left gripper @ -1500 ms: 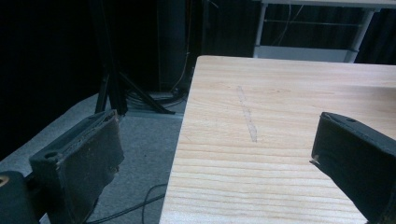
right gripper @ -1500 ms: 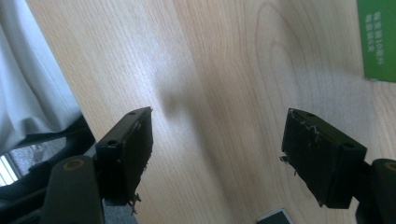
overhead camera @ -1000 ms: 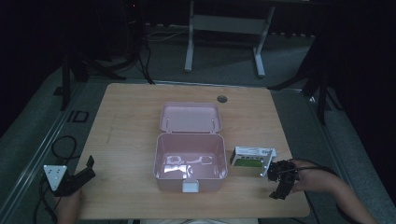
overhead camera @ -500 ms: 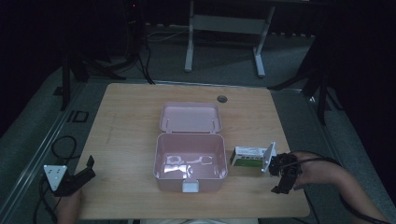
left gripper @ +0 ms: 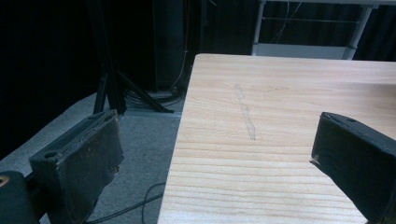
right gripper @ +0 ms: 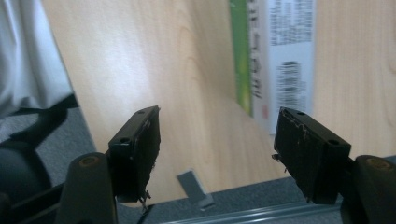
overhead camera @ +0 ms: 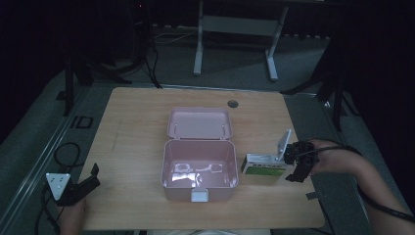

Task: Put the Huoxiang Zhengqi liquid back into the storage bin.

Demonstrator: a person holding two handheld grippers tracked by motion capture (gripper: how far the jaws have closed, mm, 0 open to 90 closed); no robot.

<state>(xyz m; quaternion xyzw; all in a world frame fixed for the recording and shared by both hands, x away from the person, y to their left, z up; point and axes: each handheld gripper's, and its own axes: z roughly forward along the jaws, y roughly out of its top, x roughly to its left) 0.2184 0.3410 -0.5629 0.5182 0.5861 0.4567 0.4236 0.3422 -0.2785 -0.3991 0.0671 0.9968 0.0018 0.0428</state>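
High view: a small green-and-white carton (overhead camera: 264, 169) lies on the tabletop (overhead camera: 137, 127) just right of the open pink lunchbox (overhead camera: 198, 169). It looks light and stiff; grip its long flat sides. Right gripper (overhead camera: 297, 164), jaws spread, hovers beside it; left gripper (overhead camera: 80, 183) also spread.

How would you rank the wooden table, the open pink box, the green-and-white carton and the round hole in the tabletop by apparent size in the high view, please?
1. Wooden table, by far the largest.
2. Pink box, lid open.
3. Green-and-white carton.
4. Round hole, the smallest.
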